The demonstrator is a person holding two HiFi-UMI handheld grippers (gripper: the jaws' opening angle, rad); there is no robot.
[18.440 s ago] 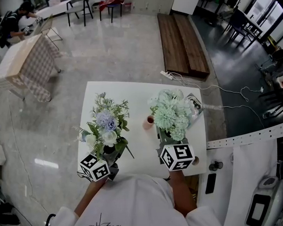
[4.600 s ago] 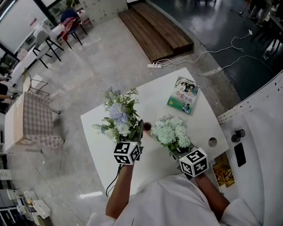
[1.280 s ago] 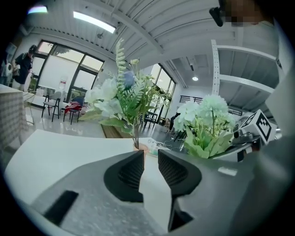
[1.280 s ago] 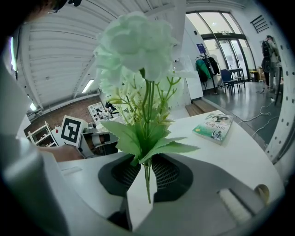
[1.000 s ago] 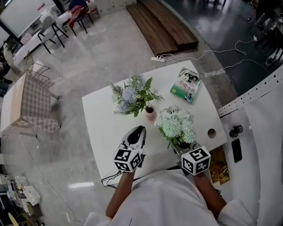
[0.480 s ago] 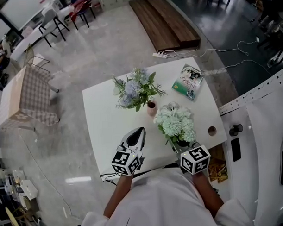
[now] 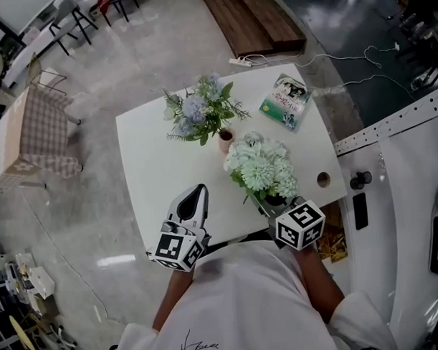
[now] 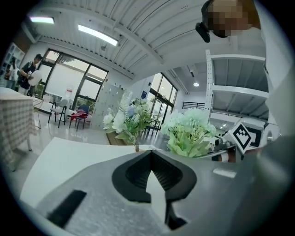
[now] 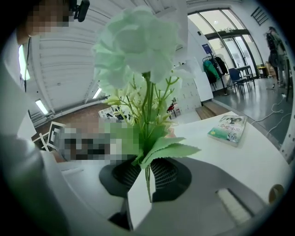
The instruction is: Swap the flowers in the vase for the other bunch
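Note:
A blue and white bunch (image 7: 195, 110) stands in the small pink vase (image 7: 225, 140) at the back of the white table (image 7: 150, 166). My right gripper (image 7: 271, 202) holds the pale green bunch (image 7: 260, 169) upright just right of the vase. Its jaws are closing on the thin stems (image 9: 147, 182), and the green blooms (image 9: 138, 50) fill that view. My left gripper (image 7: 196, 196) is shut with nothing in it, near the table's front edge and apart from the vase. From the left gripper (image 8: 154, 184) I see both bunches, blue (image 8: 129, 120) and green (image 8: 191, 133).
A green book (image 7: 282, 100) lies at the table's far right corner, and a round hole (image 7: 323, 179) sits near the right edge. A power strip with cable (image 7: 240, 61) lies on the floor beyond. A checked-cloth table (image 7: 31, 134) stands at left, a white perforated rail (image 7: 389, 122) at right.
My left gripper has drawn back from the vase toward the table's front edge and risen a little. The right gripper still holds the green bunch beside the vase.

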